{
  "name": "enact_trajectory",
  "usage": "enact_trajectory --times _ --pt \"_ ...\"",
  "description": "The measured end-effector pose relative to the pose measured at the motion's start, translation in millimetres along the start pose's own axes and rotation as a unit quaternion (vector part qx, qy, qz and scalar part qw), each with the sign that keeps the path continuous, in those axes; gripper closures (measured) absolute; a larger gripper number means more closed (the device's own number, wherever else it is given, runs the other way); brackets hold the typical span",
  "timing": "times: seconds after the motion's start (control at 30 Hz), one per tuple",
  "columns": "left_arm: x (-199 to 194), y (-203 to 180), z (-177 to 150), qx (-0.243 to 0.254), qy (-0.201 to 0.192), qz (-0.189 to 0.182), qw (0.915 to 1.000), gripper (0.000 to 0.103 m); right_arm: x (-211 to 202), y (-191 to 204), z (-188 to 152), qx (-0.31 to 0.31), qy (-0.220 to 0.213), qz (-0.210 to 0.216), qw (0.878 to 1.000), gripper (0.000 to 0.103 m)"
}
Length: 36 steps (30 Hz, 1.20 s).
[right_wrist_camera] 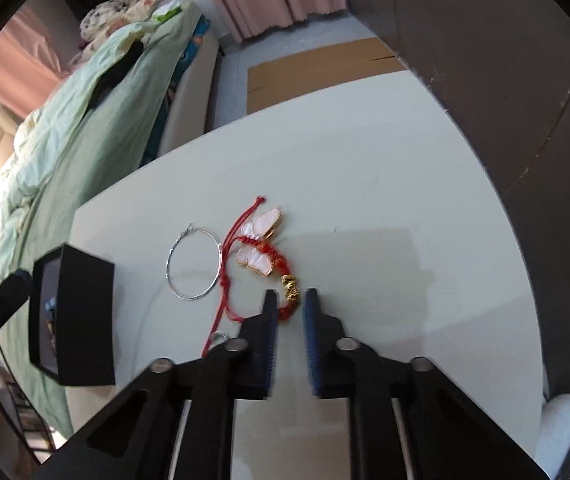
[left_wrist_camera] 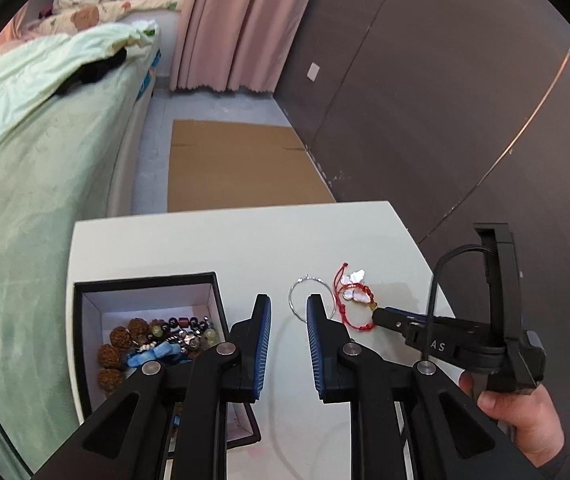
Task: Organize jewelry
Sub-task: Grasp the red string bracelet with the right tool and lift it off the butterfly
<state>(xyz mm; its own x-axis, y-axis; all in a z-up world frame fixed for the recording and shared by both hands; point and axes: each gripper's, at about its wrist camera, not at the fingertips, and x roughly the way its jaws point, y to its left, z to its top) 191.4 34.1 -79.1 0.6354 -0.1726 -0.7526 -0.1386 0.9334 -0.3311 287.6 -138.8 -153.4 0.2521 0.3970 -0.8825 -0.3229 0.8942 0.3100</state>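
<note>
The white table (left_wrist_camera: 245,240) fills the lower half of the frame, its far part bare, its right edge close to the dark wall. At lower left the black box (left_wrist_camera: 85,292) already holds several bead pieces. 2 pieces are left: the silver hoop (right_wrist_camera: 193,264) and the red bracelet (right_wrist_camera: 261,256). The right gripper (right_wrist_camera: 291,300) pinches the bracelet's gold bead. The left gripper (left_wrist_camera: 288,312) is empty, nearly closed.

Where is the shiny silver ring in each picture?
Left wrist view: the silver ring lies on the white table, just past the fingertips, left of the red bracelet.
Right wrist view: the silver ring is left of centre.
Shared landmark: the red bracelet, right beside it in both.
</note>
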Motion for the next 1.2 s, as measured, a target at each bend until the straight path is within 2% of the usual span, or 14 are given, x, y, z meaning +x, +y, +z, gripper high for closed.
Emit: enact_trajectory --times 0.07,0.13,0.17,0.2,0.27,0.47,0.57,0.63,0.67,0.7,0.87,1.0,1.17,1.2 --pt "7 2 0 -0.009 0.016 0.001 0.9998 0.082 -2 -1 -1 0.002 -0.001 0.004 1.000 0.099" --pt "13 2 1 -0.015 0.026 -0.004 0.9995 0.075 -9 -3 -1 0.006 -0.008 0.015 1.000 0.101" --pt "14 0 1 -0.014 0.025 -0.005 0.9996 0.059 -14 -5 -1 0.010 -0.013 0.021 1.000 0.101" --pt "15 -1 3 -0.011 0.023 -0.006 0.9997 0.034 -20 -7 -1 0.013 -0.019 0.025 0.999 0.101" --pt "15 -7 2 -0.006 0.014 -0.013 0.9998 0.013 -31 -13 -2 0.018 -0.031 0.031 0.999 0.101" --pt "28 -20 6 0.007 0.015 -0.005 0.9999 0.013 -46 -28 1 0.034 -0.050 0.059 0.996 0.101" --pt "30 -13 10 -0.012 0.006 0.005 0.9999 0.013 -36 -27 7 0.035 -0.033 0.065 0.997 0.099" --pt "28 -6 14 -0.026 -0.003 0.011 0.9996 0.013 -30 -23 8 0.026 -0.024 0.058 0.998 0.082" --pt "26 -1 16 -0.035 -0.008 0.015 0.9992 0.013 -28 -21 8 0.021 -0.023 0.054 0.998 0.053" --pt "23 4 18 -0.043 -0.013 0.018 0.9989 0.013 -26 -17 9 0.015 -0.027 0.047 0.998 0.035" --pt "18 24 25 -0.068 -0.025 0.027 0.9970 0.013 -21 -2 12 -0.021 -0.030 0.035 0.999 0.037" --pt "16 33 31 -0.079 -0.031 0.030 0.9960 0.013 -3 8 13 -0.047 0.000 0.019 0.999 0.077" --pt "21 33 36 -0.070 -0.021 0.022 0.9971 0.013 4 13 12 -0.066 0.000 -0.012 0.998 0.081" --pt "22 32 37 -0.068 -0.020 0.021 0.9973 0.013 5 14 11 -0.070 0.000 -0.019 0.997 0.087"
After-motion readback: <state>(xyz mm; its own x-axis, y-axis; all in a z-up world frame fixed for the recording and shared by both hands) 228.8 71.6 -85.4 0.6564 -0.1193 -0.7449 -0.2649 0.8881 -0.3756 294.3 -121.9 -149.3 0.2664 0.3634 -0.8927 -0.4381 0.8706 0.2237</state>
